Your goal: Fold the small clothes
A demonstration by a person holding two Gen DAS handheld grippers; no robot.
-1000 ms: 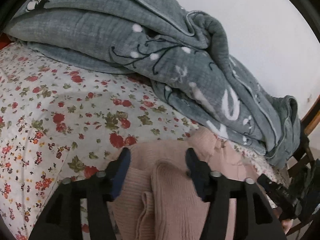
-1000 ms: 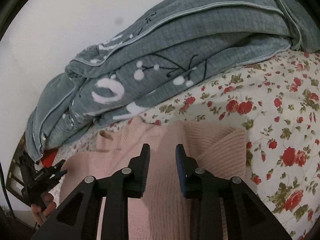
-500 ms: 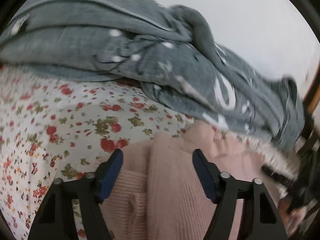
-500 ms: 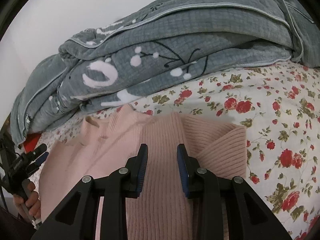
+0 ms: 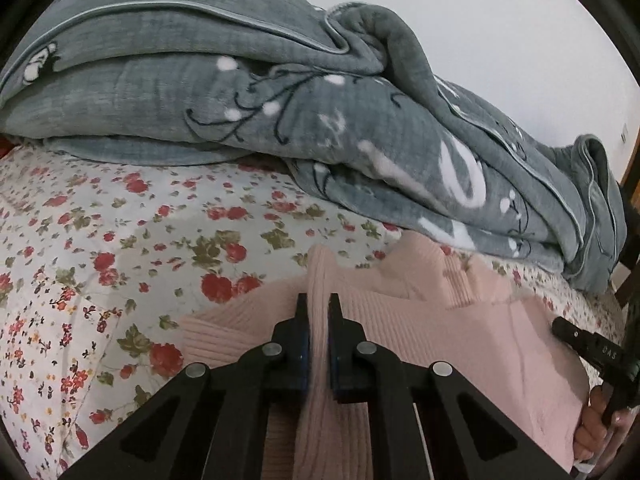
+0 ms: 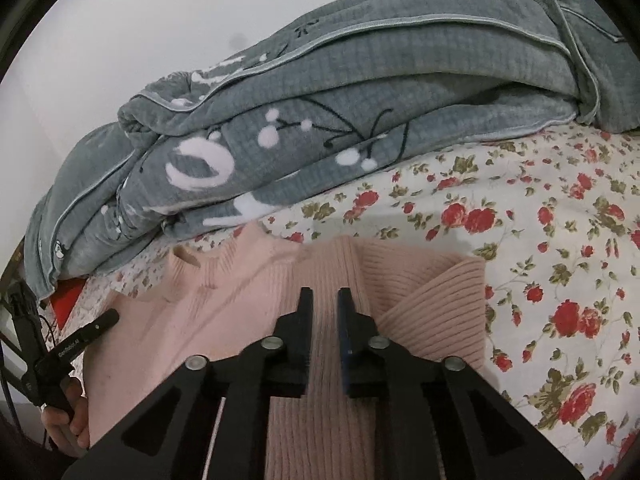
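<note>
The pink sweater (image 5: 440,332) lies spread on the flowered bedsheet (image 5: 120,240), just short of the heaped grey blanket (image 5: 280,92) at twelve o'clock. In the left wrist view the left gripper (image 5: 318,308) has a raised ridge of the ribbed knit pinched between its fingers — the fold stands up between the black pads and runs on toward twelve o'clock past their tips. Its jaws have just been closing: half a second ago they stood wide apart over the flat sweater, and now they are clamped on that ridge. The right gripper (image 6: 323,300) sits over the sweater's ribbed middle, with a folded-over sleeve at its three o'clock and the collar toward ten o'clock. Its jaws have also just been closing, and a narrow strip of knit fills the slim gap between them; whether the pads actually press on it I cannot tell. At the right edge of the left view, about four o'clock, a hand (image 5: 596,428) grips the other tool's handle beside the sweater's hem.
</note>
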